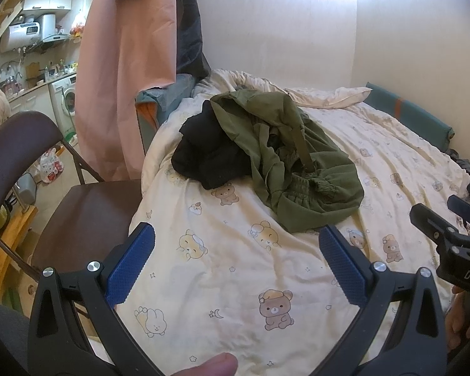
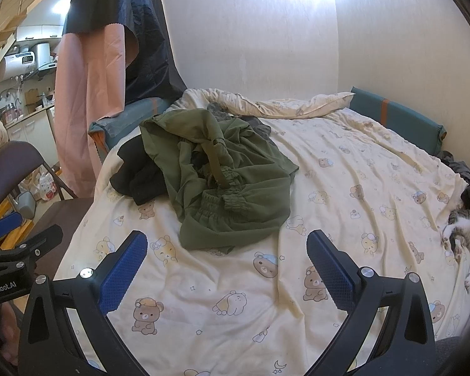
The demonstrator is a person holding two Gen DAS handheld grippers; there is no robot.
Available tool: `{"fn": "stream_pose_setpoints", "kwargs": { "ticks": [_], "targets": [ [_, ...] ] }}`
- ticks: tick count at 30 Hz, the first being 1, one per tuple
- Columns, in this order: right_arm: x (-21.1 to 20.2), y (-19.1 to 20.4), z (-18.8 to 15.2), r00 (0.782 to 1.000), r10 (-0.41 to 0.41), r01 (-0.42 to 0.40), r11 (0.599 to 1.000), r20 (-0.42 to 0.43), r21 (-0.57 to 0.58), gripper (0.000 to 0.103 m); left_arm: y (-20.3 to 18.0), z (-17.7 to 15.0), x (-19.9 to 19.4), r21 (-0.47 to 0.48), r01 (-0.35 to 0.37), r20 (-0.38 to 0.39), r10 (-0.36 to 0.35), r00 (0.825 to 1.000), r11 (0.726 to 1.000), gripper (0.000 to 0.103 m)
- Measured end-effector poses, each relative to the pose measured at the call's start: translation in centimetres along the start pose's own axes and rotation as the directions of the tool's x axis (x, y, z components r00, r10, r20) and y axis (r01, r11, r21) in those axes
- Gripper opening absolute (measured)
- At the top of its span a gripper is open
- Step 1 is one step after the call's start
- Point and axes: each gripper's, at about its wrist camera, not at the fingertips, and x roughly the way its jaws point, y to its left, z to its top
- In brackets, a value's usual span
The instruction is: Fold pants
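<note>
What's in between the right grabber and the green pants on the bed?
Only bare bear-print quilt lies between the open right gripper and the crumpled green pants, seen in the right wrist view.

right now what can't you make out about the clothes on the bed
- Green pants, both views: bunched, so the legs and full shape are hidden in their own folds.
- Black garment, both views: partly under the pants; its type is unclear.
- Grey cloth, right wrist view: mostly hidden behind the pants.
- Cat, right wrist view: cut off by the edge.
</note>
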Motion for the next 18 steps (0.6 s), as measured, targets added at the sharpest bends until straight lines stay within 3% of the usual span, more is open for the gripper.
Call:
{"fn": "stream_pose_setpoints", "kwargs": {
  "ticks": [18],
  "targets": [
    [0.08,0.13,-0.13,1.0,0.001,-0.001,1.0,0.0,-0.001,0.103,0.11,-0.05,0.14,0.002,0.003,0.004,-0.003,1.0,1.0,0.103]
  ]
}}
